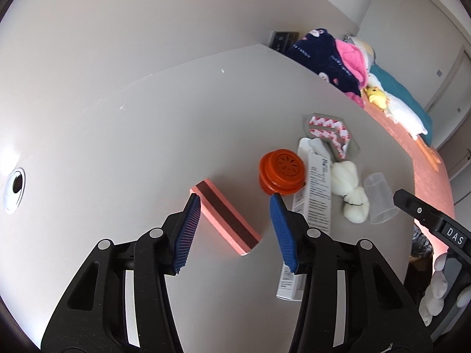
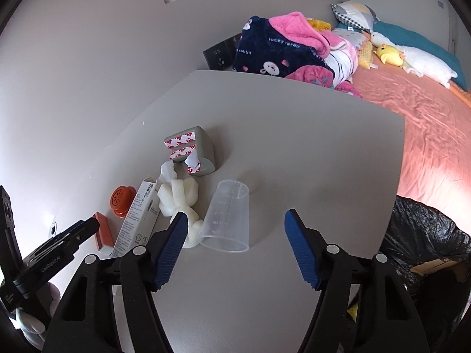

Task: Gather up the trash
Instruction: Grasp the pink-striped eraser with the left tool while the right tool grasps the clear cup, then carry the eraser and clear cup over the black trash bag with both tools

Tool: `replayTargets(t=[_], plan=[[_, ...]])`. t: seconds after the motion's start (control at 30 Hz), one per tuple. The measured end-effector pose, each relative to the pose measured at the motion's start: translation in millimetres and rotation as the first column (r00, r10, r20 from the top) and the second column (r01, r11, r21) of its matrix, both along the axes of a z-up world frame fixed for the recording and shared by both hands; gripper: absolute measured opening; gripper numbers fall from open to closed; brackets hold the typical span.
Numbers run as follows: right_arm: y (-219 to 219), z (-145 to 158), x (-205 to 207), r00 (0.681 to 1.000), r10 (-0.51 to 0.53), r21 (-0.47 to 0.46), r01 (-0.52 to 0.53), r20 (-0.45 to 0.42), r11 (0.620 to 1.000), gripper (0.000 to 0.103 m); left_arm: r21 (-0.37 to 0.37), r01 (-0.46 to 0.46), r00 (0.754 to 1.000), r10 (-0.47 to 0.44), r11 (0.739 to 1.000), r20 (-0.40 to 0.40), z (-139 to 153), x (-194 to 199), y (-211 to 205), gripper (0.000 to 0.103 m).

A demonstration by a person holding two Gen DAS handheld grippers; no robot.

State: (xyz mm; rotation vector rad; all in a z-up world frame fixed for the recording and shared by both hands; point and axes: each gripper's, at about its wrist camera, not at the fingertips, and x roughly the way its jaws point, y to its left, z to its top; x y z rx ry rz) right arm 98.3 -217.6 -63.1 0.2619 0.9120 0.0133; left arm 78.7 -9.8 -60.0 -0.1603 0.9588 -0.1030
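Left wrist view: we see the left gripper (image 1: 235, 203) with its jaws partly apart, straddling a pink box (image 1: 226, 220) that lies flat on the bench (image 1: 147, 117); the pads do not press on it. Just beyond stand an orange cap (image 1: 281, 175), a white carton (image 1: 313, 203), a lump of white foam (image 1: 351, 192) and a grey corner guard (image 1: 332, 135) with red-printed tape. A clear cup (image 1: 379, 201) lies on its side at the right of this cluster.

Right wrist view: we see the right gripper (image 2: 237, 216) with its jaws wide, nothing between the pads. The clear cup (image 2: 228, 220) lies just ahead of them, touching the foam (image 2: 179, 197), with the carton (image 2: 138, 214) beside it.

The bench is plain grey, set against a white wall. A bin lined with a black bag (image 2: 426, 235) stands at its right edge. Behind lies a bed (image 2: 426, 123) with an orange-pink sheet, a heap of blankets (image 2: 282, 50) and soft toys (image 2: 388, 54).
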Motion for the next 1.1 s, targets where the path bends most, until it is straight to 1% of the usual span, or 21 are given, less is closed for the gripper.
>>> replayTargets(t=[0.13,0.27,0.33,0.43,0.53,0.6,0.7,0.77,0.8,0.97,1.1], plan=[[2,-10,9,1.0,0.002,-0.001,-0.002,-0.026,1.0,0.062,0.007,-0.013,1.0,0.013,1.0,-0.018,-7,3,2,0.045],[4,-19,14,0.999,-0.005,-0.007,0.005,-0.053,1.0,0.06,0.012,-0.035,0.998,0.036,0.999,-0.044,-14,7,2,0.04],[4,-23,16,0.998,-0.008,-0.016,0.007,-0.063,1.0,0.059,0.01,-0.044,0.997,0.045,0.999,-0.057,-18,9,4,0.04],[5,-25,16,0.998,-0.002,-0.036,-0.001,-0.061,0.999,0.053,0.009,-0.055,0.997,0.055,0.998,-0.055,-20,11,5,0.039],[7,-25,14,0.998,0.01,-0.068,-0.014,-0.06,0.998,0.045,0.01,-0.065,0.997,0.065,0.998,-0.047,-20,12,5,0.036],[6,-25,12,0.998,0.016,-0.064,-0.02,-0.064,0.998,0.045,-0.016,-0.083,0.995,0.082,0.996,-0.047,-20,12,9,0.03],[6,-25,8,0.997,0.024,-0.052,-0.028,-0.074,0.998,0.045,-0.062,-0.105,0.993,0.102,0.993,-0.054,-21,13,17,0.025],[5,-23,5,0.996,0.031,-0.033,-0.034,-0.081,0.999,0.045,-0.074,-0.107,0.993,0.103,0.991,-0.062,-21,13,19,0.024],[4,-22,3,0.996,0.033,-0.024,-0.035,-0.082,0.999,0.045,-0.079,-0.106,0.993,0.101,0.991,-0.065,-20,13,20,0.021],[2,-14,-4,0.997,0.043,0.008,-0.042,-0.071,0.999,0.045,-0.091,-0.095,0.994,0.089,0.991,-0.069,-19,11,21,0.021],[1,-6,-11,0.998,0.045,0.012,-0.044,-0.05,0.999,0.045,-0.104,-0.078,0.996,0.074,0.992,-0.042,-10,7,20,0.021]])
